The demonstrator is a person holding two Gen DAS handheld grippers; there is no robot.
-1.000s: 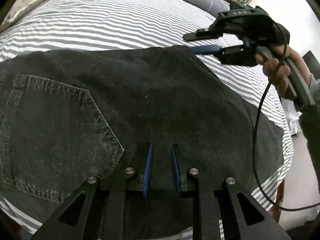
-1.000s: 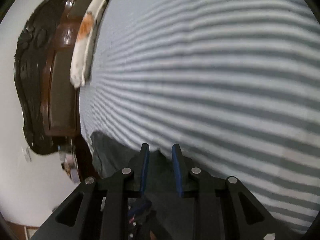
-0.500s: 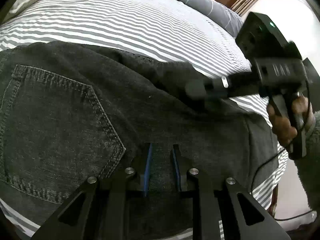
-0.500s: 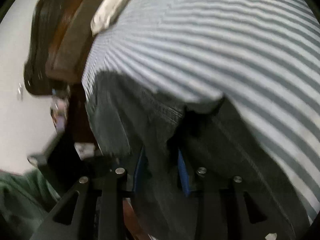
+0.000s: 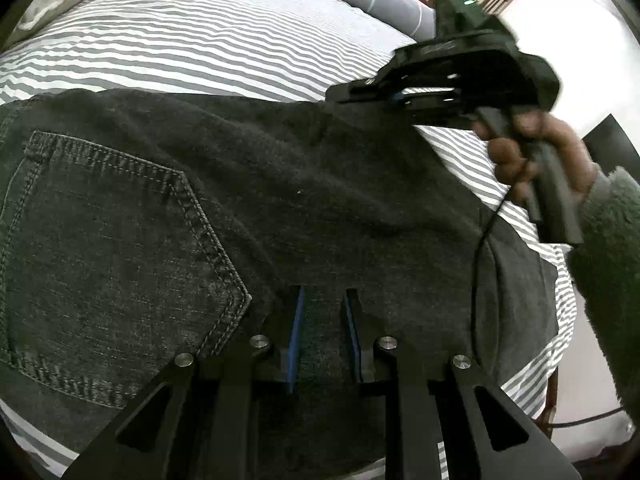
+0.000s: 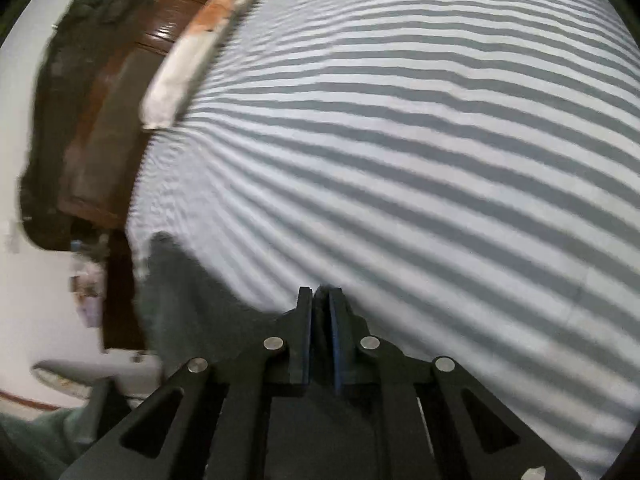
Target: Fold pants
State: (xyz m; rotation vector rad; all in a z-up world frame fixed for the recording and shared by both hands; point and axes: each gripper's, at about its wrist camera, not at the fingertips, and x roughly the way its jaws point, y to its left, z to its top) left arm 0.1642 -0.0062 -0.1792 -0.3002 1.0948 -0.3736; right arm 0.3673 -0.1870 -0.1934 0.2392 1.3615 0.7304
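Your right hand-held gripper (image 5: 352,94) swung back and clamped the pants (image 5: 280,184) at their far edge. Your left hand-held gripper (image 5: 324,320) stayed clenched on the near edge. The pants lay lengthwise, left to right, across the bed (image 5: 180,40).

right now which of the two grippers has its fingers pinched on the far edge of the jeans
The right gripper: its fingers pinch the far edge of the jeans beside the striped sheet. The left gripper sits on the near side by the back pocket.
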